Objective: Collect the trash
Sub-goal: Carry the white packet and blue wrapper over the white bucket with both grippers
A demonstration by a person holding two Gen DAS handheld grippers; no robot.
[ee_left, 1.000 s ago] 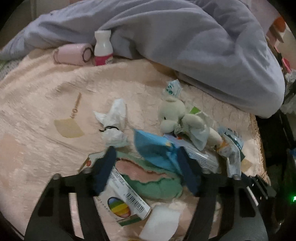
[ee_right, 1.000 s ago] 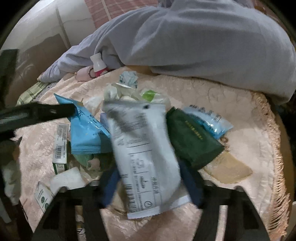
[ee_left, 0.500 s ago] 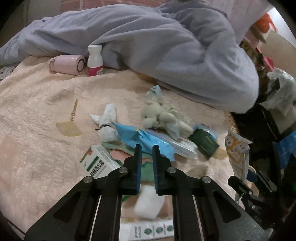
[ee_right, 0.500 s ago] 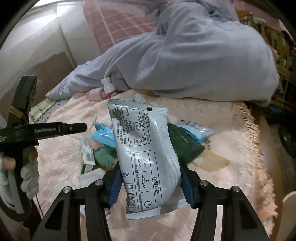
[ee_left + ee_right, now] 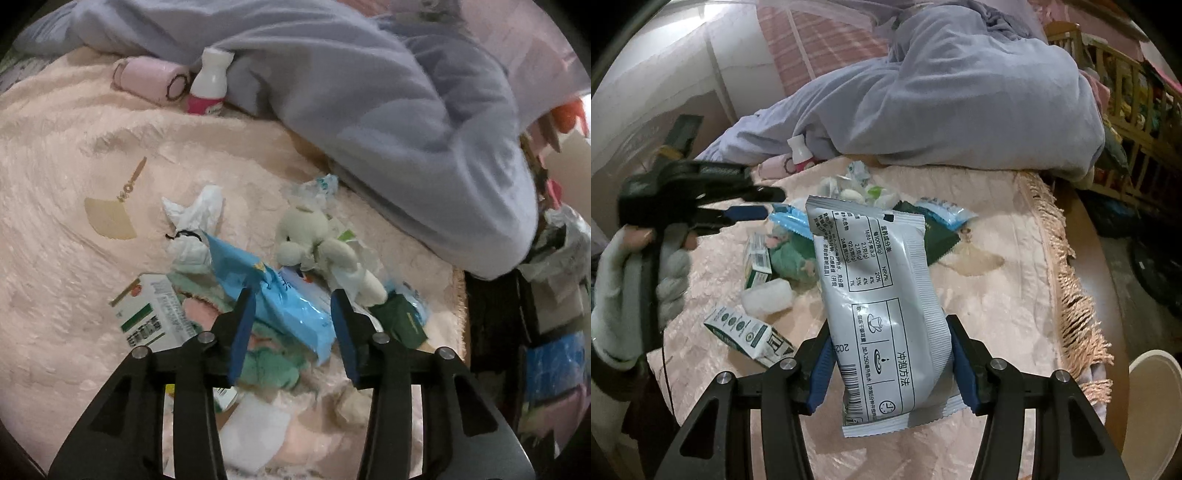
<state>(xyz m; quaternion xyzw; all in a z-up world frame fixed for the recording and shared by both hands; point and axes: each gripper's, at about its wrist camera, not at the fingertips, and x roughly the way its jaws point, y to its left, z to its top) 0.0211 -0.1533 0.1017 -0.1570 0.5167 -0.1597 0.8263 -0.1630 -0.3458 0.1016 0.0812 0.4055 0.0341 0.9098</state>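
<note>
The right gripper [image 5: 892, 363] is clamping a grey printed packet [image 5: 882, 295]; the left gripper [image 5: 291, 317] is opening, empty, above a blue wrapper [image 5: 284, 299] on the bedspread [image 5: 55, 258].

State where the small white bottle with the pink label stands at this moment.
In the left wrist view the white bottle stands upright at the far upper left of the bedspread, right of the pink roll and against the lavender quilt.

Bottle [image 5: 208, 83] stands right of roll [image 5: 147, 79], behind wrappers [image 5: 273, 295].
</note>
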